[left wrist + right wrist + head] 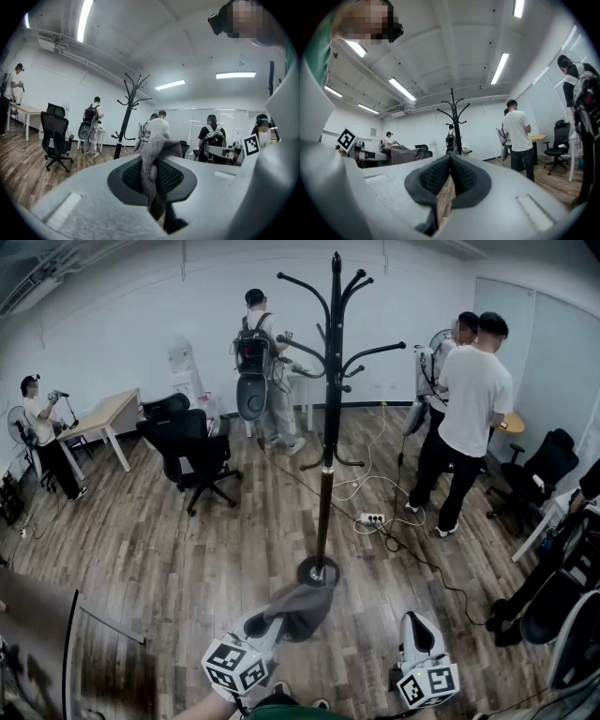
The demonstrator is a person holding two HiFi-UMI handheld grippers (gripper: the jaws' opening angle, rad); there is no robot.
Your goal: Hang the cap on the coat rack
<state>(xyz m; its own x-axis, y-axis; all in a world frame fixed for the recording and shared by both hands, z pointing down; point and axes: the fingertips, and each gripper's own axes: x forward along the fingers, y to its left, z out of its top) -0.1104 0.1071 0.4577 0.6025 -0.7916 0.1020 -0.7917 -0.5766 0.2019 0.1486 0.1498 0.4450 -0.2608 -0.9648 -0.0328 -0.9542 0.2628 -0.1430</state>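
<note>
The black coat rack (330,399) stands in the middle of the room on a round base, its curved hooks high up. A grey cap (302,607) hangs just in front of that base, and my left gripper (270,622) is shut on it. In the left gripper view the cap's fabric (153,157) is pinched between the jaws and bulges above them, with the coat rack (126,117) further off to the left. My right gripper (418,624) is low on the right, shut and holding nothing. The right gripper view shows the coat rack (454,123) straight ahead beyond the pressed-together pads (461,176).
Several people stand around the room, two of them (469,409) right of the rack and one (261,371) behind it. Black office chairs (192,451) and a desk (105,418) stand at the left. A power strip (372,518) and cables lie on the wood floor right of the rack.
</note>
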